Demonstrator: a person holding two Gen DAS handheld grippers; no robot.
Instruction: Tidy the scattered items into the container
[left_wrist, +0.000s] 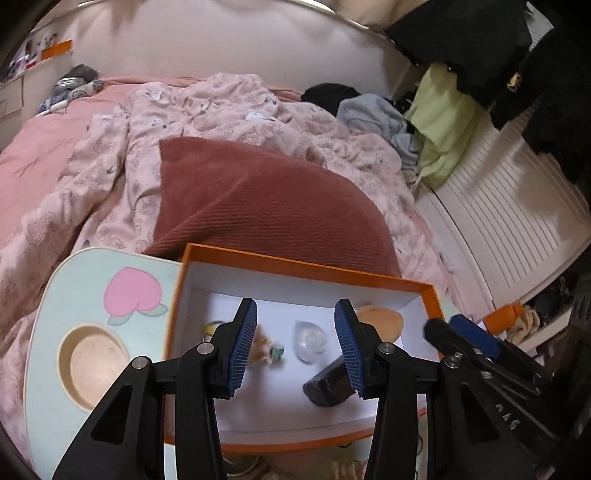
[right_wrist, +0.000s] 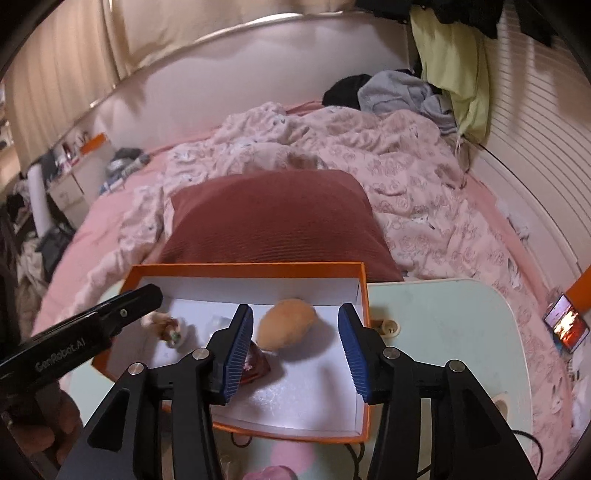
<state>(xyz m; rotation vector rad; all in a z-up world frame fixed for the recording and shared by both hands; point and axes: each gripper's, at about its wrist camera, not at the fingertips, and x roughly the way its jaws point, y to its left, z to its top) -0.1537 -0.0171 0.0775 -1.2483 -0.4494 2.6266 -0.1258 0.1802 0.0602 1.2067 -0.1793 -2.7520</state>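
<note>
Box (left_wrist: 306, 266) on tray table | left hand-held gripper (left_wrist: 295, 345) empty | right hand-held gripper (right_wrist: 295, 349) empty

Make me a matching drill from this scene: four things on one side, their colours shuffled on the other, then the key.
Things:
1. box rim
2. cushion
3. pads of the left tongs
4. hanging cloth by the slatted wall

Colours:
A. pale green
B. blue
C. orange
D. dark red

Pairs: 1-C, 2-D, 3-B, 4-A
</note>
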